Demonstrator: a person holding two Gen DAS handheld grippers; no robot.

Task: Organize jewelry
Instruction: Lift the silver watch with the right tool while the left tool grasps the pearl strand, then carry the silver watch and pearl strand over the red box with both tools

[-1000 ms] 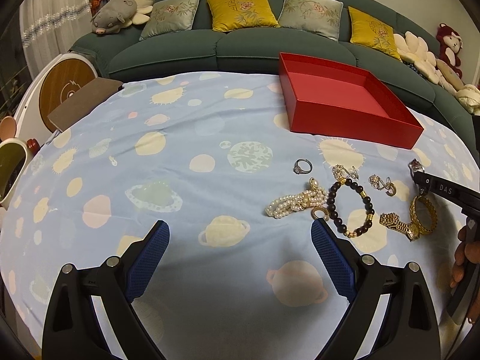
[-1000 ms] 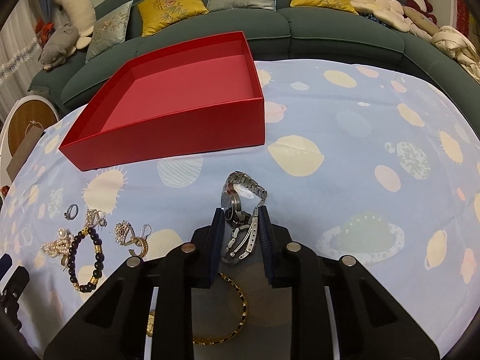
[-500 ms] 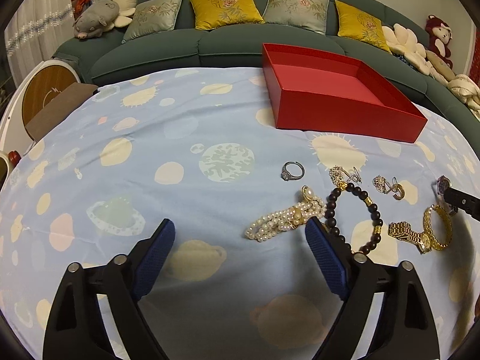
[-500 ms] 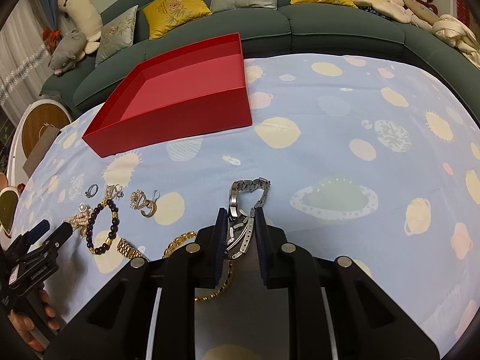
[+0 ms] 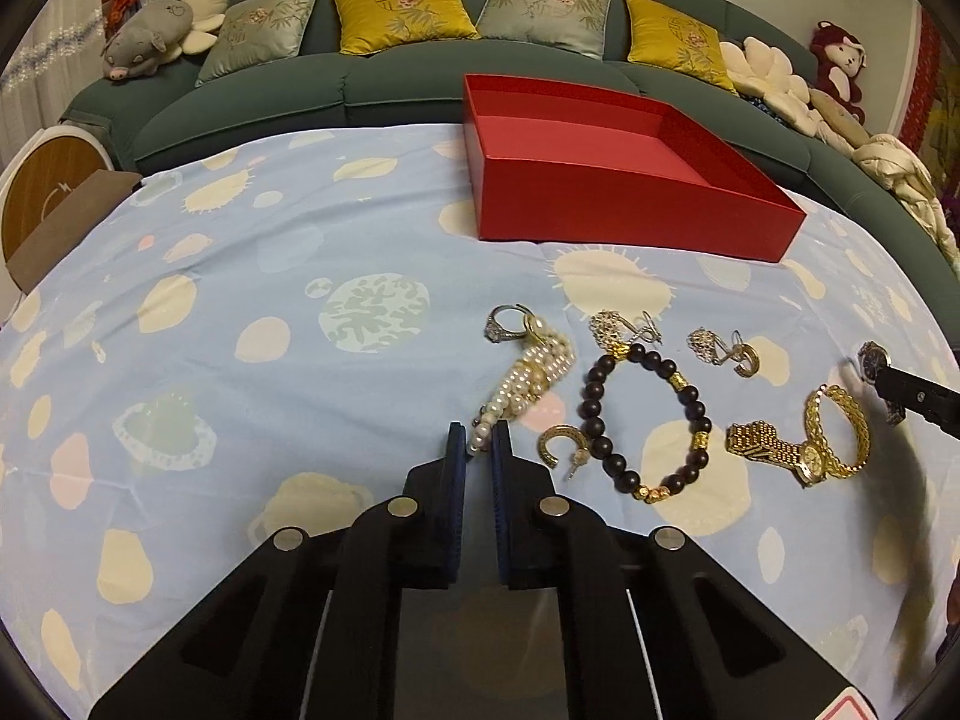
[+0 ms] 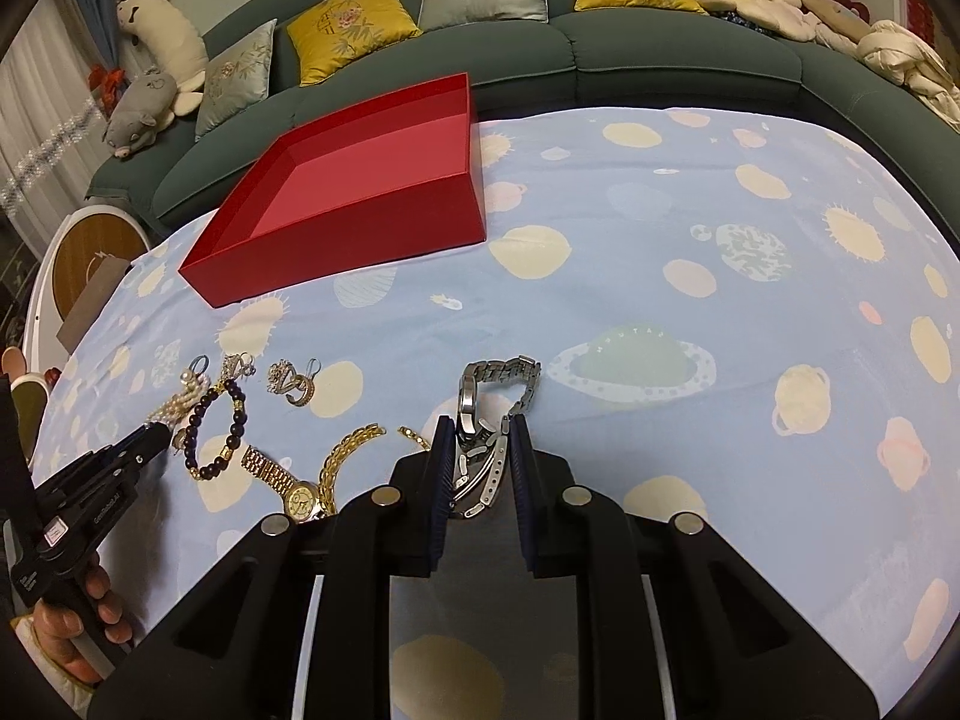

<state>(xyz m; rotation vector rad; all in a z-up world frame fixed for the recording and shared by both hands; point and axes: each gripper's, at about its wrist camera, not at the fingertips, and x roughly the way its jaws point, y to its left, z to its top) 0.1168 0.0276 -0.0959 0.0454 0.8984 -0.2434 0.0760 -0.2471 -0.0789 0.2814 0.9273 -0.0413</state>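
1. Left gripper (image 5: 479, 441) sat nearest in the left view, fingers nearly together, pinching the near end of the pearl bracelet (image 5: 528, 378). Bracelet ran away from the tips and still lay on the blue patterned cloth (image 5: 240, 276).
2. Right gripper (image 6: 478, 438) had its fingers clamped on the silver watch (image 6: 489, 402). Band stuck up between the pads and looped out past the tips, just above the cloth.
3. Just right of the pearls, left view: gold hoop earring (image 5: 561, 443), then dark bead bracelet (image 5: 645, 417) lying flat.
4. Further right: gold watch (image 5: 780, 450) touching a gold bangle (image 5: 840, 432), close to the right gripper's tip.
5. Next row back: ring (image 5: 506, 324) touching the far end of the pearls, a sparkly earring (image 5: 618, 327) at the top of the bead bracelet, another earring pair (image 5: 723, 348) to its right.
6. Beyond the jewelry: open red box (image 5: 618, 204) on the cloth, well apart from every piece. Nothing visible inside.
7. Farthest: green sofa (image 5: 390, 96) with yellow and grey cushions along the back.
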